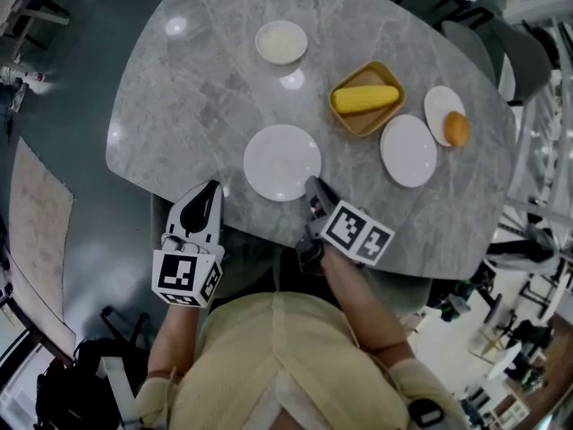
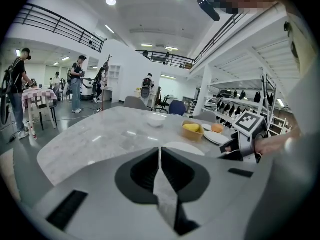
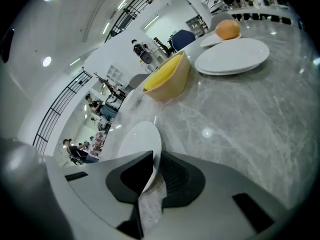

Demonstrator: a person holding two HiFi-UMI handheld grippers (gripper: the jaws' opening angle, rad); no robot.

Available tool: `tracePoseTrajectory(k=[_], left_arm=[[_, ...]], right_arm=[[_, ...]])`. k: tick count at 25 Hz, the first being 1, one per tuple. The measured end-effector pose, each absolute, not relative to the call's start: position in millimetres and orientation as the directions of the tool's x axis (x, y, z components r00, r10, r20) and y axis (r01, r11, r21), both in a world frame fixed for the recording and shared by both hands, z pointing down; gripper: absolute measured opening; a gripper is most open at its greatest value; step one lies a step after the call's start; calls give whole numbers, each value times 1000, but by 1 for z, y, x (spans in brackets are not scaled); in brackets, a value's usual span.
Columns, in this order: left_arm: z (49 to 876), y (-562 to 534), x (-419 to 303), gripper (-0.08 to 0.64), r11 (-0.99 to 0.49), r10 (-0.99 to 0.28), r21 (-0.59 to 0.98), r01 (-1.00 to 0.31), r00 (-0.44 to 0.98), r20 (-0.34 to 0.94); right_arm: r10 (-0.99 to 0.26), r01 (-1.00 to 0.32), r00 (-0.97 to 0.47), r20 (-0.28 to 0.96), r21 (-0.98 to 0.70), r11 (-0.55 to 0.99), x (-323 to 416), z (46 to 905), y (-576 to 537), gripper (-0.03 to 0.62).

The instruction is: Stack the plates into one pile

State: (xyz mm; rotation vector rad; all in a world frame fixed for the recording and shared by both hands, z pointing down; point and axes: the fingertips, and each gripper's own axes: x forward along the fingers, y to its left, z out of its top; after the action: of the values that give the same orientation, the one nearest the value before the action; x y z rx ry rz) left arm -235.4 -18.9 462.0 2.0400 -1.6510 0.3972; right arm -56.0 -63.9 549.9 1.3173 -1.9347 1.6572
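- A grey marble table [image 1: 192,79] fills the upper two thirds of the head view, its rounded near edge running just above the two grippers.
- The near plate [image 1: 282,162], white and the widest of the plates, lies flat at the centre of the head view, close to that edge and well apart from the other plates.
- The right gripper [image 1: 312,186] reaches in from the lower right and its jaws stand narrow on the near plate's right rim. In its own view the thin white edge sits in the slot between the dark pads.
- The left gripper [image 1: 204,202] hangs at the table's edge, lower left of the near plate, with its jaws drawn together to a thin seam and nothing between them.
- A second plate [image 1: 408,150] lies empty at centre right.
- A third plate [image 1: 439,106], smaller, sits just above and right of the second, the two rims meeting or nearly so.
- A square tan dish [image 1: 358,125] holding a yellow corn cob [image 1: 365,99] rests between the near plate and the other two.
- A small white bowl [image 1: 281,42] stands alone at top centre.
- An orange [image 1: 457,129] sits on the third plate's lower right rim.
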Motion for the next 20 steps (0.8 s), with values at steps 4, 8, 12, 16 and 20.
tracePoseTrajectory(k=[4,8,12,16,20], left_arm=[[461,-18,-237,-3,-152,-833,180,-972,224,507],[459,-15,-239,-3,-150,-835,177,-973,220,504],[460,-14,-237,-3,-153,-838,174,-973,221,499],[455,-11,-234,-3,-159,-842,173,-972,225,491],[452,-11,-230,-3,-165,-846,169,-972,228,482]], right_arm=[[-449,-759,-553,701,-647,-75,-56,550,-64,46],[-456,-740,-566,687,-667,-86,-58,546,-60,41],[-477,-717,-578,662,-691,-91,-58,542,-59,34],[-504,-685,-597,624,-724,-85,-59,530,-58,25],[-526,-643,-620,583,-761,-86,-60,521,-60,17]])
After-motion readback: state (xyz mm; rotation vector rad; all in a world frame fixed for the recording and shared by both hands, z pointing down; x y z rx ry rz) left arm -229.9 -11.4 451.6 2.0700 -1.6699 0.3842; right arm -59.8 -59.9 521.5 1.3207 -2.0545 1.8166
